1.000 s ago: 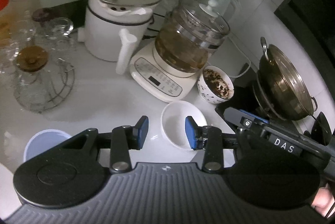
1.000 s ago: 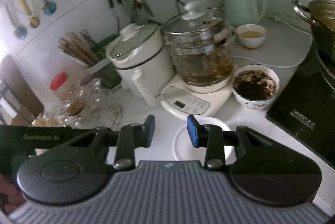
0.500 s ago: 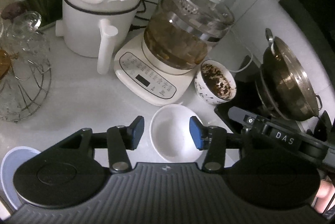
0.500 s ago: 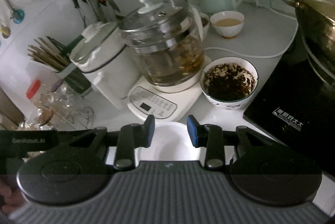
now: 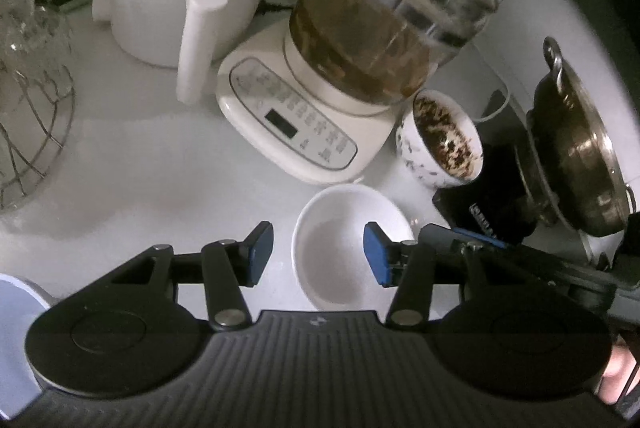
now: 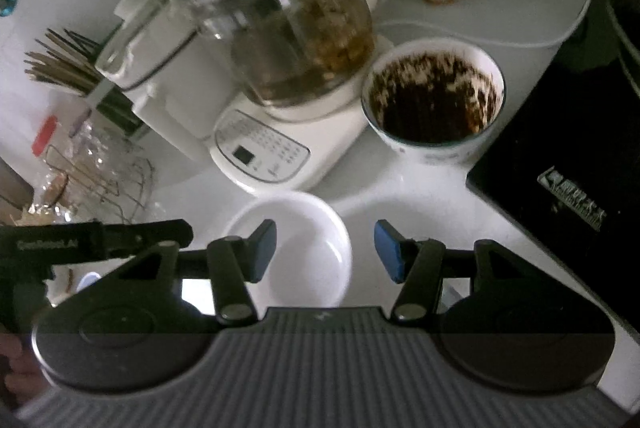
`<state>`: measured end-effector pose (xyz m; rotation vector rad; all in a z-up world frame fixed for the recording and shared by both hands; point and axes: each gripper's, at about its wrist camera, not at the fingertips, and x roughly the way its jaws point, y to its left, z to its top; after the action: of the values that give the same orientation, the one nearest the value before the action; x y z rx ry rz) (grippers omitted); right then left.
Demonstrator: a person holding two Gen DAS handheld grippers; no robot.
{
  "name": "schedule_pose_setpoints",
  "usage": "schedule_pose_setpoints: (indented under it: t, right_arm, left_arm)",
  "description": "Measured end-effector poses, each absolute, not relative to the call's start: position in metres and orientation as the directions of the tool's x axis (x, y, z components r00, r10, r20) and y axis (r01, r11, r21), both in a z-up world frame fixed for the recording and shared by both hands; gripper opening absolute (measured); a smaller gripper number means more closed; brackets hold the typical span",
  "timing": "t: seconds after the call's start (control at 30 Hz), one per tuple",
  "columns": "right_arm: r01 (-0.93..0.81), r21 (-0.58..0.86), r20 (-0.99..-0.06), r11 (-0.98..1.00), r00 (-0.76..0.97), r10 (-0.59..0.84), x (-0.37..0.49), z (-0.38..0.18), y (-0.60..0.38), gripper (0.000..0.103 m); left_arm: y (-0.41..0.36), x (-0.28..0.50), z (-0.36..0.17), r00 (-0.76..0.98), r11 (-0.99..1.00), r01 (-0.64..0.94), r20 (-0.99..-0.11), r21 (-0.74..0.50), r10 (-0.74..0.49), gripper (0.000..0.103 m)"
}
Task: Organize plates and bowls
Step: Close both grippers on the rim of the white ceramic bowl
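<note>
Two tools hang spread and empty over a white tabletop (image 5: 132, 163): the left tool (image 5: 318, 254), then the right tool (image 6: 325, 250), whose neighbour's arm reads, blurred, like "GenRobot.AI". The small white bowl (image 5: 344, 248), plain and empty, sits near the front edge before the kettle base (image 5: 288, 123). Both views have closed in since a second ago.

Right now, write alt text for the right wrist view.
The open right claw hovers over an empty white bowl on a white counter. Behind stand a bowl of dark residue, a glass kettle on its base, and a black cooktop at right.
</note>
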<state>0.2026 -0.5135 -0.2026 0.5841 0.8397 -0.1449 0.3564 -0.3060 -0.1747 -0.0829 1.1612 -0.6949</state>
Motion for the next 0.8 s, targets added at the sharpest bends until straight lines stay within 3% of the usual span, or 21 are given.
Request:
schedule_pose_setpoints:
  t: [0.17,0.53,0.67,0.8]
  right_arm:
    - [0.358,0.449,-0.754,0.819,0.643,0.132,0.209,-0.22,-0.517,0.057]
    - [0.373,0.445,-0.796,0.814,0.581,0.169,0.222,-0.231,-0.511,0.033]
    - [0.382,0.449,-0.803,0.807,0.569,0.177,0.225,-0.234,-0.512,0.025]
    - [0.383,0.467,-0.797,0.797,0.573,0.191,0.224,-0.235,-0.511,0.025]
  left_arm:
    - [-0.31,0.363,-0.192,0.18,0.796,0.444,-0.829,-0.412,-0.529,0.055]
    - [-0.322,0.371,-0.206,0.14,0.78,0.479,-0.842,-0.402,-0.52,0.045]
    - [-0.322,0.367,-0.21,0.131,0.782,0.476,-0.847,-0.402,-0.515,0.031]
    - [-0.319,0.365,-0.208,0.132,0.778,0.475,-0.841,-0.411,-0.524,0.028]
